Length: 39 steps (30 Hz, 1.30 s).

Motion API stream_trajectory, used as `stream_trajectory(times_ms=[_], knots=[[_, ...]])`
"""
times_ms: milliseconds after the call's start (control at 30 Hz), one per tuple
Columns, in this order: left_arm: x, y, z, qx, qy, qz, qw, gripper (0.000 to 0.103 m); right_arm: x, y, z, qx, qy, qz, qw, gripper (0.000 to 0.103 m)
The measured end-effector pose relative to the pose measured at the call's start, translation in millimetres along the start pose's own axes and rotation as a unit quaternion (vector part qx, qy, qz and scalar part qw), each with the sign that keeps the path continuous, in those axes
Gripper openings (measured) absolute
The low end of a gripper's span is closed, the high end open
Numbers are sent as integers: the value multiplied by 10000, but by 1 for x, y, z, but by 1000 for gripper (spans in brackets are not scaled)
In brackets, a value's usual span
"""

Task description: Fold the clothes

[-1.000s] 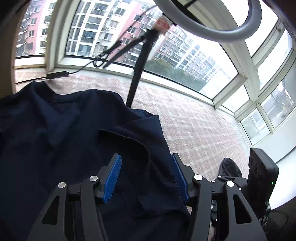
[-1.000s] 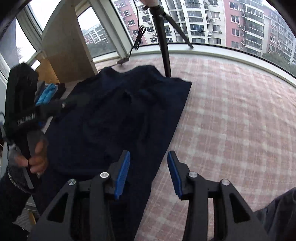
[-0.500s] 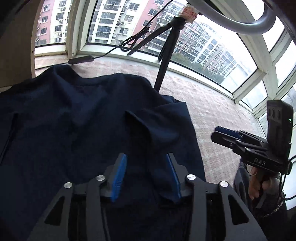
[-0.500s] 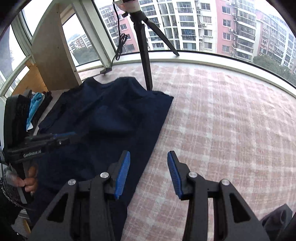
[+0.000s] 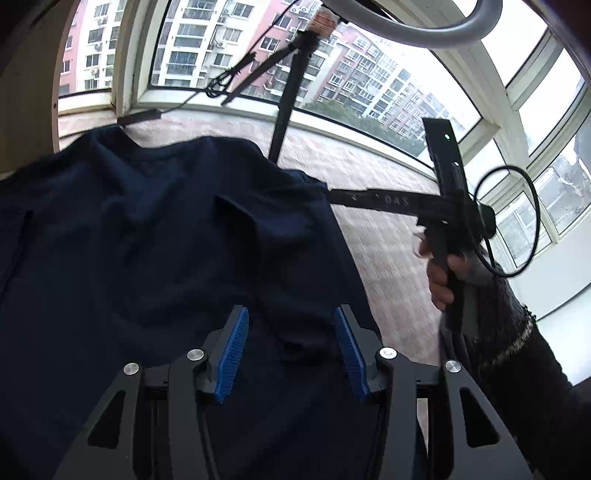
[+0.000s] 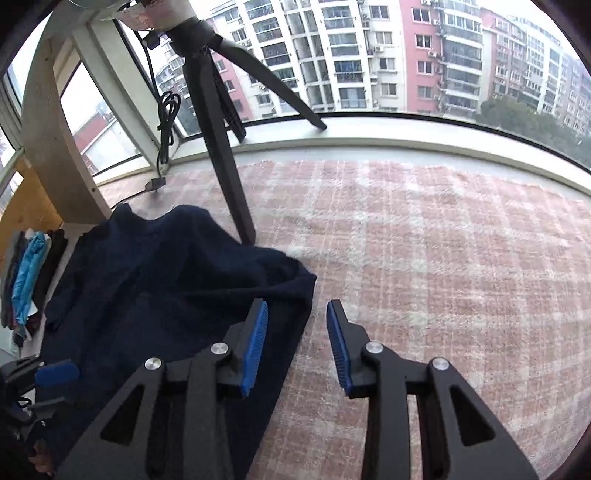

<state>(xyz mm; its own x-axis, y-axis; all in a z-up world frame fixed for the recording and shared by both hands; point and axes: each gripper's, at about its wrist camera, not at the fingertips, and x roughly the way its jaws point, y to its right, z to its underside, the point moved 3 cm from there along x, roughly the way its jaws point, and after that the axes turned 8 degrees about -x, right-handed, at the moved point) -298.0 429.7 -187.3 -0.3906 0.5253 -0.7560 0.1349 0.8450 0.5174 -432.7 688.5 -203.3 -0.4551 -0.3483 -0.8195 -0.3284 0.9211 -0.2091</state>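
A dark navy shirt (image 5: 147, 240) lies spread on a pink plaid cloth (image 6: 443, 258), collar toward the window. My left gripper (image 5: 290, 310) hovers over the shirt's right half. Its jaws are opening, a raised crease lies below them, and the pads press on nothing. My right gripper (image 6: 297, 302) hangs over the shirt's (image 6: 166, 277) right edge. Its jaws are closing, with only the shirt edge and plaid cloth beneath them. In the left wrist view a hand (image 5: 439, 280) holds the right gripper (image 5: 369, 199) by the shirt's far right corner.
A black tripod (image 6: 225, 166) stands just behind the shirt, under a ring light (image 5: 424, 22). A cable (image 6: 166, 122) hangs by the window frame. Folded clothes (image 6: 29, 280) are stacked at the left. The plaid cloth (image 5: 369, 177) runs to the window sill.
The right gripper has travelled along the shirt's right edge toward the tripod and its jaws have narrowed. The left gripper has shifted across the shirt, away from its right edge.
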Motion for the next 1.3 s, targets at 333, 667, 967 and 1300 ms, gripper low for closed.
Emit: stream_trajectory(times_ms=[333,667,967,1300], knots=[[68,50,49,-358,-659,480,9960,46,24,24,-13,405,-241,-259,9986,41],[85,68,41,-347,-266,990,9941,35,32,21,-24,65,-284,-493,9984,3],[90,66,47,-259,-521,883,9944,38,24,51,-21,192,2,371,9991,2],[-34,-18,65,-498,-125,340,9981,39,-20,-16,16,-683,-22,-577,9960,5]])
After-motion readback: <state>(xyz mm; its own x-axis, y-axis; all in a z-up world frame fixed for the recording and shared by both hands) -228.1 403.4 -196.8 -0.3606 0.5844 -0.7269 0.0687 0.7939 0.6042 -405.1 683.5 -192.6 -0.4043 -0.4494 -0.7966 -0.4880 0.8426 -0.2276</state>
